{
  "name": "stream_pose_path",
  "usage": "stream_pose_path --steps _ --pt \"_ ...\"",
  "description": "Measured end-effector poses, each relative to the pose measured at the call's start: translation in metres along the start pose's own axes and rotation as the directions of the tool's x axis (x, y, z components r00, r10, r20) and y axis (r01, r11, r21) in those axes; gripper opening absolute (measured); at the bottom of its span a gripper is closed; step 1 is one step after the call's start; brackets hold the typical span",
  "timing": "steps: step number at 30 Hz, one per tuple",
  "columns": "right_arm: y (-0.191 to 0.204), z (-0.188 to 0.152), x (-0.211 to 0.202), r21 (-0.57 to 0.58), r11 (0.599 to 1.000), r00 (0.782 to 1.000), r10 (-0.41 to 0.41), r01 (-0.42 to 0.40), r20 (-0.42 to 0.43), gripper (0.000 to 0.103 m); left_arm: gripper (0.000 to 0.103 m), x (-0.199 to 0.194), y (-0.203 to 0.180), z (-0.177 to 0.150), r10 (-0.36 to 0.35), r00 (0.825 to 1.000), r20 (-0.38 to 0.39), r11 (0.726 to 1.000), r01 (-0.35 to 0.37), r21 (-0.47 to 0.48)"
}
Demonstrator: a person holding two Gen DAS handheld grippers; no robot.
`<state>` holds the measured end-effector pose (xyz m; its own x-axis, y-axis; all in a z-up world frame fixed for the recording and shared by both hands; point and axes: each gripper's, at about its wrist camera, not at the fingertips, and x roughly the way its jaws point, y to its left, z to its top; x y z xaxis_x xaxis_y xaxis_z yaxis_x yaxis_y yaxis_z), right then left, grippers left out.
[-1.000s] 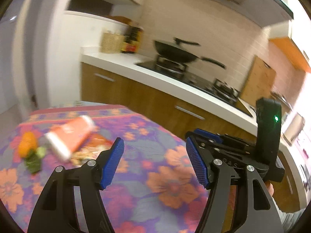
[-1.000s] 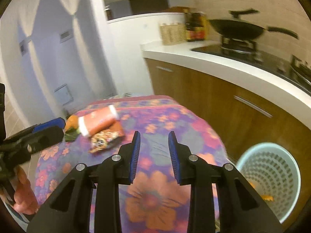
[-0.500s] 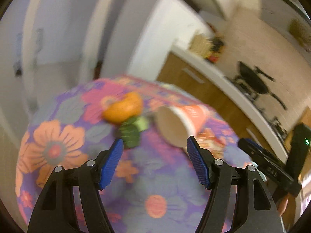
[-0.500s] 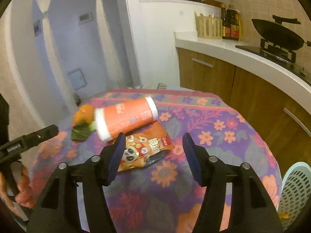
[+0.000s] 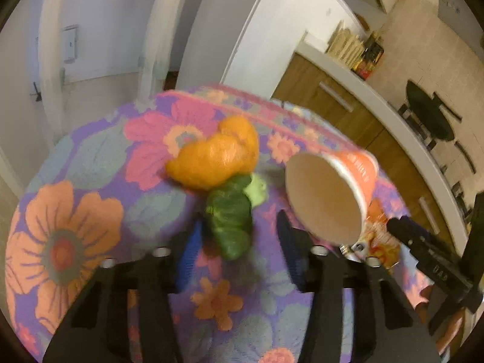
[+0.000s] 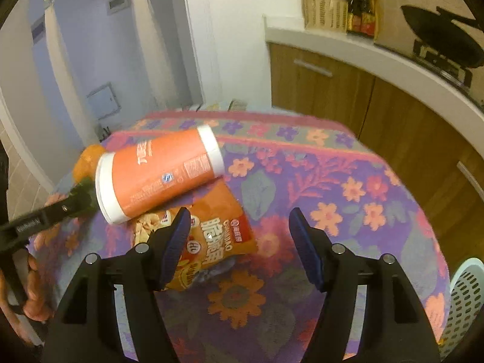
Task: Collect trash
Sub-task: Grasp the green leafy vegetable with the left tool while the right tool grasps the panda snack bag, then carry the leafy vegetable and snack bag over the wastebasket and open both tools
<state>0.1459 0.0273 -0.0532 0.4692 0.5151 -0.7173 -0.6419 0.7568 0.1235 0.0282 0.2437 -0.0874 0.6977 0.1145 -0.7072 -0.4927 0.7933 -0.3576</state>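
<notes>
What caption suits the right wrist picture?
Right gripper, jaws opening, above a snack bag beside an orange cup.

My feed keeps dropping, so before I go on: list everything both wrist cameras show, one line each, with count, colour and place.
paper cup: 1, orange with white rims, on its side on the table
snack packet: 1, orange, flat, partly under the cup
orange peel: 1 piece, orange, left of the cup's mouth
vegetable scrap: 1, green, touching the peel's near side
tablecloth: 1, purple floral, covers the table
waste basket: 1, pale blue, beside the table, lower right
wok: 1, black, on the stove
wicker basket: 1, tan, on the counter
bottles: several, dark, beside the wicker basket
left gripper: black with blue pads, closing around the vegetable scrap
right gripper: same, opening over the snack packet
</notes>
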Motion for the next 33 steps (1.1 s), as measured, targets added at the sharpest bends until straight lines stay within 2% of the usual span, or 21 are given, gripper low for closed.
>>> stream_pose_path --steps 2,6,11,13,17,21,24,33 --pt "0.002 0.001 0.008 -0.01 1.0 0.999 -0.005 0.005 -0.039 0.064 0.027 -0.003 -0.001 -0.001 0.002 1.0 0.023 1.0 -0.003 0.012" --pt "0.006 -0.001 0.013 -0.025 1.0 0.998 0.011 -0.012 -0.067 0.064 0.001 -0.001 0.0 -0.004 -0.01 1.0 0.019 1.0 0.01 0.024" --pt "0.011 -0.004 0.017 -0.041 0.998 0.993 0.043 -0.048 -0.111 0.063 0.0 -0.005 -0.002 -0.005 -0.028 0.999 0.034 0.999 0.027 0.033" --pt "0.011 -0.004 0.017 -0.043 0.997 0.992 0.065 -0.07 -0.112 0.056 0.0 -0.006 -0.002 -0.006 -0.034 0.999 0.039 0.999 0.032 0.037" --pt "0.01 -0.004 0.015 -0.03 0.992 0.986 0.121 -0.125 -0.116 0.026 0.0 -0.01 -0.005 -0.007 -0.043 0.998 0.054 0.998 0.041 0.048" --pt "0.012 -0.005 0.003 -0.05 0.988 0.988 0.142 -0.146 -0.068 0.007 0.0 -0.017 -0.01 -0.01 -0.047 0.995 0.09 0.996 0.04 0.079" --pt "0.017 -0.009 -0.011 -0.081 0.987 0.991 0.136 -0.136 -0.004 0.003 0.0 -0.024 -0.016 -0.012 -0.055 0.992 0.116 0.993 0.042 0.107" --pt "0.008 -0.009 -0.027 -0.049 0.988 0.987 0.149 -0.146 0.065 0.001 0.0 -0.04 -0.023 -0.02 -0.112 0.982 0.151 0.986 0.091 0.138"
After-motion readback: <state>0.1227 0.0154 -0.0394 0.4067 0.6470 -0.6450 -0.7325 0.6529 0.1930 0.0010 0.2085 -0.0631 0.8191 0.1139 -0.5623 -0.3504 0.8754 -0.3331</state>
